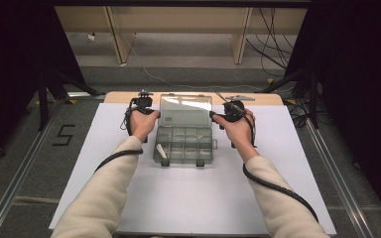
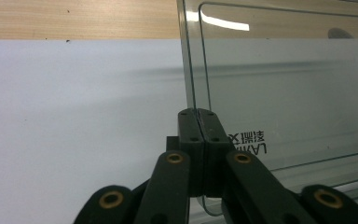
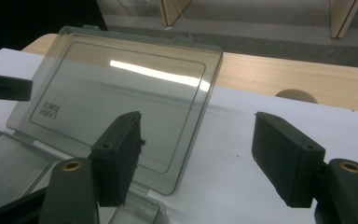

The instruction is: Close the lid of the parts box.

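Clear plastic compartment box at the middle of the white tabletop, toward its far edge. Its open transparent lid stands behind it. Small white piece in the box's near-left compartment.

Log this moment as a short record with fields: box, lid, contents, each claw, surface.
box: clear compartment box, open
lid: clear lid, raised, tilted back
contents: one white piece in the front left compartment
left claw: left claw shut on the lid's edge
right claw: right claw open, nothing between the jaws, beside the lid's right edge
surface: white sheet on a wooden table
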### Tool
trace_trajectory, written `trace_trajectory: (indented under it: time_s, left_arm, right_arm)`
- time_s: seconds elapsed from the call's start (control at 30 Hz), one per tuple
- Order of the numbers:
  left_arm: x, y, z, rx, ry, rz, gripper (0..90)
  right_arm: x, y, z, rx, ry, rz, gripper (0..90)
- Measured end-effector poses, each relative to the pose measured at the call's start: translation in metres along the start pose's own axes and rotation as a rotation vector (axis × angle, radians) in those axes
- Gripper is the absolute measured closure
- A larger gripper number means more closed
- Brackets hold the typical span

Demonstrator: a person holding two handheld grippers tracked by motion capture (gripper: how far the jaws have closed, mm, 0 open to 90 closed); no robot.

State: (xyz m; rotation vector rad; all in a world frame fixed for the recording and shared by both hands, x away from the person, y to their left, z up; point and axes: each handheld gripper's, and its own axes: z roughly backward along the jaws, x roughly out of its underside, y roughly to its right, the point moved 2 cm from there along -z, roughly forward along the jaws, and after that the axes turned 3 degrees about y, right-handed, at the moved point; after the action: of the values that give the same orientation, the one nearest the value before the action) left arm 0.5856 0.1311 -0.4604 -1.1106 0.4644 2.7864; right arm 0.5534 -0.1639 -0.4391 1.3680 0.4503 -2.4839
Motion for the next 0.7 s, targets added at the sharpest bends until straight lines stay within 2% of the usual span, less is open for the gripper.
trace_trajectory:
  time_s: [0.07,0.13,0.17,0.2,0.27,0.3,0.33,0.37,0.43,0.47,0.5,0.7]
  left_arm:
    - [0.0,0.0,0.001,0.004,0.003,-0.003,89.1]
    - [0.001,-0.001,0.002,0.007,0.012,-0.003,89.1]
    - [0.002,0.0,0.002,0.01,0.023,0.008,89.1]
    - [0.001,-0.001,0.002,0.015,0.023,-0.016,89.2]
    - [0.001,-0.001,0.003,0.016,0.025,-0.016,89.2]
    - [0.001,-0.001,0.003,0.018,0.027,-0.017,89.2]
    - [0.001,-0.001,0.004,0.019,0.028,-0.02,89.2]
    - [0.001,-0.001,0.003,0.017,0.035,-0.014,89.1]
    - [0.002,0.001,0.004,0.016,0.039,0.004,89.2]
    - [0.002,0.0,0.005,0.02,0.037,-0.018,89.2]
    - [0.002,-0.001,0.005,0.022,0.039,-0.022,89.2]
    - [0.001,0.001,0.009,0.028,0.051,-0.018,89.2]
  right_arm:
    - [-0.002,0.0,-0.007,0.01,-0.012,-0.014,35.4]
    - [-0.002,-0.001,-0.013,0.019,-0.034,-0.051,36.8]
    - [-0.002,0.001,-0.016,0.024,-0.032,-0.029,37.9]
    - [-0.003,0.001,-0.018,0.026,-0.036,-0.033,38.7]
    - [-0.005,0.002,-0.021,0.03,-0.041,-0.024,40.4]
    - [-0.005,0.0,-0.022,0.029,-0.05,-0.053,41.2]
    - [-0.007,0.001,-0.023,0.032,-0.048,-0.048,42.1]
    - [-0.007,0.002,-0.025,0.028,-0.048,-0.022,42.7]
    - [-0.008,0.001,-0.027,0.037,-0.068,-0.046,44.4]
    - [-0.008,0.002,-0.028,0.039,-0.07,-0.031,45.1]
    - [-0.008,0.003,-0.029,0.038,-0.074,-0.03,46.0]
    - [-0.009,0.001,-0.034,0.026,-0.087,-0.045,49.1]
